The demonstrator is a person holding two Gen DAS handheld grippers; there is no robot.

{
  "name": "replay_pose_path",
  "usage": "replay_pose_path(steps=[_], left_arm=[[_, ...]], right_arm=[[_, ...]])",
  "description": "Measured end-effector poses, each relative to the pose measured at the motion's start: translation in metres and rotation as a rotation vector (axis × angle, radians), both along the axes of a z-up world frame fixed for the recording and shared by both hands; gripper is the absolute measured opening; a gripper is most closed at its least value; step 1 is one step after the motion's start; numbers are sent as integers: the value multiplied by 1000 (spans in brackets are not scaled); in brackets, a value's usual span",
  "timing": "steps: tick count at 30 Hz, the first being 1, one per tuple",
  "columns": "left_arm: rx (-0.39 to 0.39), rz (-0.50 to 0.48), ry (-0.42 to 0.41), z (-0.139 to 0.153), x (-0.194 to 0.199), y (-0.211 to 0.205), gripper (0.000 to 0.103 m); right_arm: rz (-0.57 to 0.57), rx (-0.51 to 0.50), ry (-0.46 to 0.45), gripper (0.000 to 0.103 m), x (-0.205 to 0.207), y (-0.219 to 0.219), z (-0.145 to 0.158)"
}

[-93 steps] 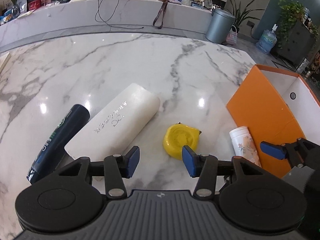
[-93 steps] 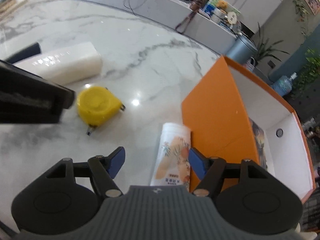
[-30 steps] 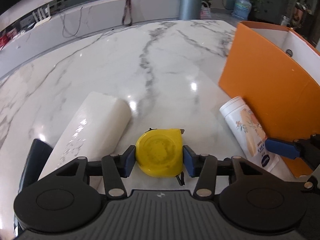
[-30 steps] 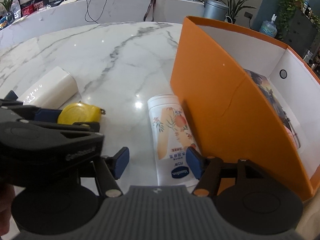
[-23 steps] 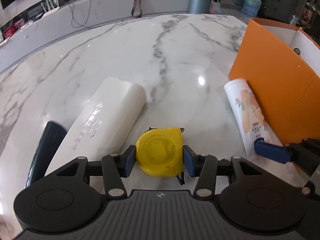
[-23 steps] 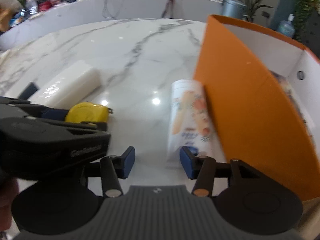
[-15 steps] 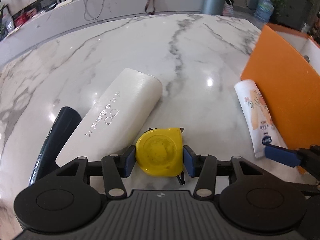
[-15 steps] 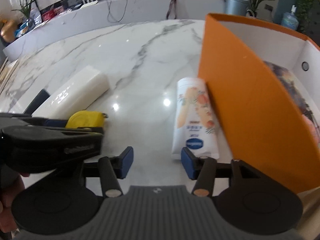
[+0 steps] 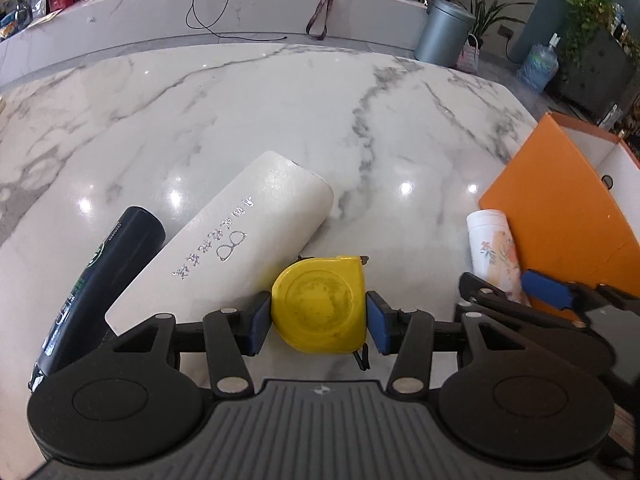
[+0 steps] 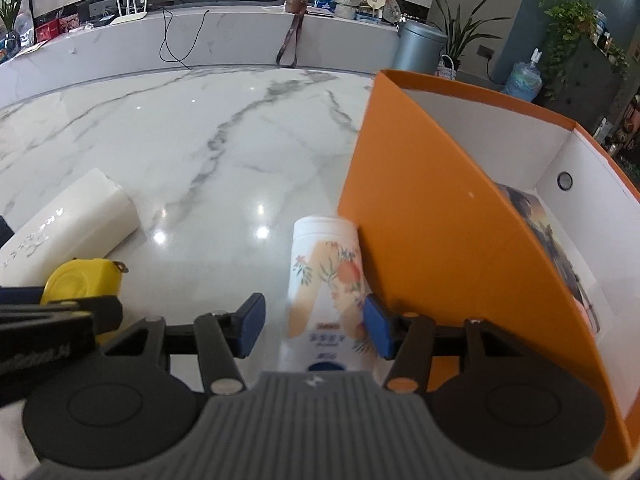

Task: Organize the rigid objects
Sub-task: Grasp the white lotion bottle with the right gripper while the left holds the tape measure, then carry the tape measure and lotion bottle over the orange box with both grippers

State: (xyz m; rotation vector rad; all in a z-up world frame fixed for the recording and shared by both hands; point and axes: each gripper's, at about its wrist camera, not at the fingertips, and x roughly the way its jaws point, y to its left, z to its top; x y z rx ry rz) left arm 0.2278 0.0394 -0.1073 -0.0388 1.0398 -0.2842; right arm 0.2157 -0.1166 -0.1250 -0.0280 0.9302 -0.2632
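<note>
My left gripper (image 9: 318,322) is shut on the yellow tape measure (image 9: 320,304), which also shows in the right wrist view (image 10: 82,280). A white floral tube (image 10: 326,276) lies against the orange box (image 10: 432,232); it also shows in the left wrist view (image 9: 494,246). My right gripper (image 10: 312,322) is open with its blue pads on either side of the tube's lower part. A white cylinder (image 9: 240,236) and a dark bottle (image 9: 104,276) lie at the left.
The orange box has a white inside (image 10: 572,208) and holds a printed item (image 10: 548,232). All stands on a marble table (image 9: 280,112). A counter with a cable and clutter runs along the back.
My left gripper closed on the tape measure and now holds it. My right gripper has moved in so its open pads straddle the floral tube.
</note>
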Motion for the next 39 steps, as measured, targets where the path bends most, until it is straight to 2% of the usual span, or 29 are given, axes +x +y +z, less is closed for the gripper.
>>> replay_pose_path(steps=[3, 5, 11, 12, 23, 31, 39], left_arm=[[-3, -1, 4, -1, 1, -1, 56], [-6, 0, 9, -2, 2, 0, 56], [-12, 0, 20, -3, 4, 1, 56], [-10, 0, 23, -4, 4, 1, 56], [-1, 6, 35, -5, 3, 1, 56], [48, -16, -8, 4, -11, -5, 56], [50, -10, -39, 21, -33, -10, 56]], right_arm=[[-7, -20, 6, 55, 10, 3, -5], [-8, -23, 8, 50, 12, 3, -6], [-11, 59, 11, 20, 20, -5, -7], [0, 66, 14, 18, 20, -6, -7], [155, 198, 58, 16, -12, 6, -1], [165, 270, 92, 16, -27, 4, 8], [187, 298, 44, 15, -48, 0, 32]])
